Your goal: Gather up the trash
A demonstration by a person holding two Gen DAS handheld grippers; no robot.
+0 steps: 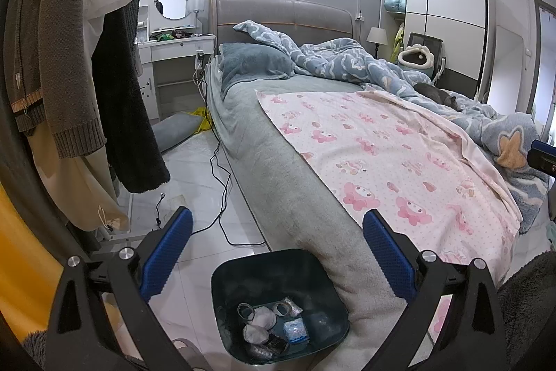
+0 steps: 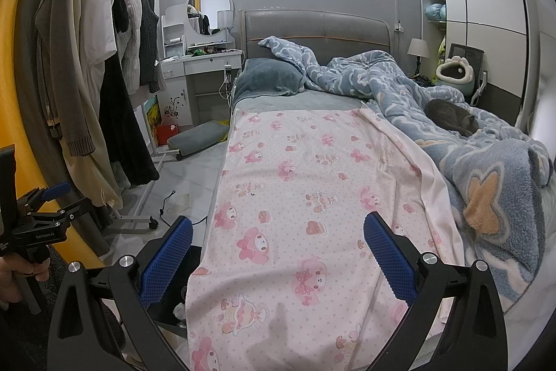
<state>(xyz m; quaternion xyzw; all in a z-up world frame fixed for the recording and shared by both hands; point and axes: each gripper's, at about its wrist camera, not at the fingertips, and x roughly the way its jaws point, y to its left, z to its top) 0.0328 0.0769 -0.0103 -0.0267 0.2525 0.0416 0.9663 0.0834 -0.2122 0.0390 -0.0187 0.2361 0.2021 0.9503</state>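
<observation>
A dark teal trash bin (image 1: 333, 308) stands on the floor against the bed's foot corner. Inside it lie crumpled tissues (image 1: 262, 319), tape rings (image 1: 281, 307), a blue-white packet (image 1: 295, 330) and dark wrappers. My left gripper (image 1: 278, 252) hovers above the bin, open, nothing between its blue pads. My right gripper (image 2: 278, 252) is open over the pink patterned sheet (image 2: 299, 183) on the bed, holding nothing. In the right wrist view the bin (image 2: 173, 308) peeks out at the lower left, mostly hidden by the sheet. The left gripper (image 2: 41, 207) also shows there at the far left, held by a hand (image 2: 17, 273).
A clothes rack (image 2: 90, 65) with hanging garments stands left of the bed. Black cables (image 1: 222, 183) trail on the tiled floor beside the bed. A grey cat (image 2: 451, 119) lies on the blue duvet (image 2: 417, 93). A white dresser (image 2: 201, 65) and a wardrobe (image 2: 486, 33) stand at the back.
</observation>
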